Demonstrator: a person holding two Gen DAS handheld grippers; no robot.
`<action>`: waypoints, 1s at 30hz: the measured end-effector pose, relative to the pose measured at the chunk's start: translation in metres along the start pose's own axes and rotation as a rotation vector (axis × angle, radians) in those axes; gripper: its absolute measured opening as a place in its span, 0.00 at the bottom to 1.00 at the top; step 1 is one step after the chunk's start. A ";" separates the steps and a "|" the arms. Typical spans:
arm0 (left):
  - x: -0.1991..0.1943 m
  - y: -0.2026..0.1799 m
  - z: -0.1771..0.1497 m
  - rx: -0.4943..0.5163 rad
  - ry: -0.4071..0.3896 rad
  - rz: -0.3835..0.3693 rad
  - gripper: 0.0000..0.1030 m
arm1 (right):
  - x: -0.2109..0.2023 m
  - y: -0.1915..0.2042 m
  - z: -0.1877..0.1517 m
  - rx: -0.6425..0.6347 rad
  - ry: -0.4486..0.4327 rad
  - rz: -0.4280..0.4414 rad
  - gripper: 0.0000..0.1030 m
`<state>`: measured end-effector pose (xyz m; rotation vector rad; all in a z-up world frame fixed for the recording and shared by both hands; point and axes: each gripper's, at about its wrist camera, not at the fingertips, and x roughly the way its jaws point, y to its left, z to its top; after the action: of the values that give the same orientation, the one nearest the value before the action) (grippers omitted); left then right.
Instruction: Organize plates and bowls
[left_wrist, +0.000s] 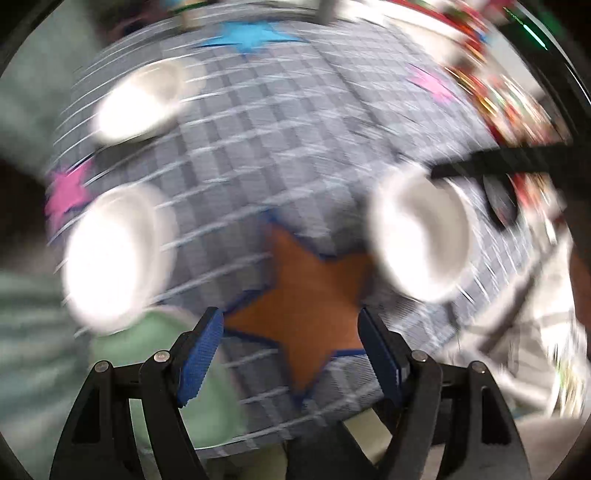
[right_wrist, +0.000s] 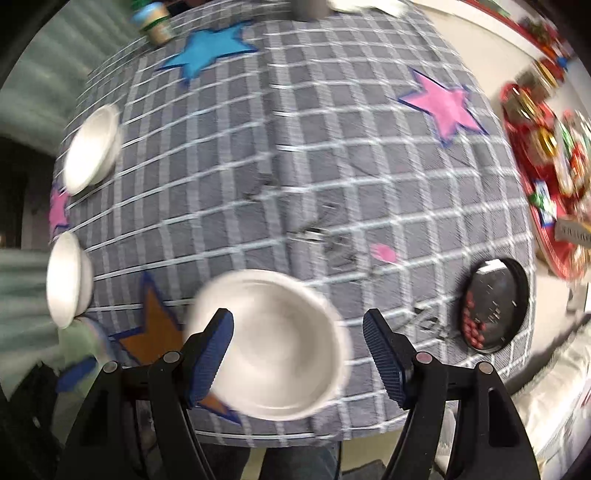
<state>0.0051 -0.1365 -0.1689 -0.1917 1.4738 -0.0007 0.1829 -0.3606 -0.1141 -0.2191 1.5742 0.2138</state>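
Under right gripper (right_wrist: 297, 352), white bowl (right_wrist: 269, 345): hard, smooth, breakable, looks light. Grab by rim. Jaws spread wide, both grippers, left gripper (left_wrist: 291, 354) empty too.

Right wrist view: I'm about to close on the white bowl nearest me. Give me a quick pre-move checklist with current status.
1. Right gripper open wide enough for the rim: ok.
2. Nearest white bowl lies between the fingers: ok, though it sits closer to the left one.
3. Finger height relative to the rim: cannot tell, the frame is blurred.
4. Bowl upright and empty: ok.
5. Left gripper open, holding nothing, over the orange star: ok.
6. Black plate stands clear of the bowl: ok.
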 end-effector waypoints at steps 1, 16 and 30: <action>-0.005 0.026 0.000 -0.076 -0.012 0.032 0.76 | 0.005 0.013 -0.012 -0.025 0.004 0.006 0.72; -0.003 0.194 0.010 -0.457 0.015 0.119 0.76 | 0.069 0.180 -0.037 -0.244 0.126 0.137 0.72; 0.044 0.200 0.035 -0.371 0.135 0.089 0.76 | 0.120 0.239 -0.019 -0.232 0.215 0.136 0.72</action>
<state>0.0204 0.0597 -0.2357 -0.4334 1.6079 0.3389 0.0983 -0.1362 -0.2346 -0.3248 1.7797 0.4941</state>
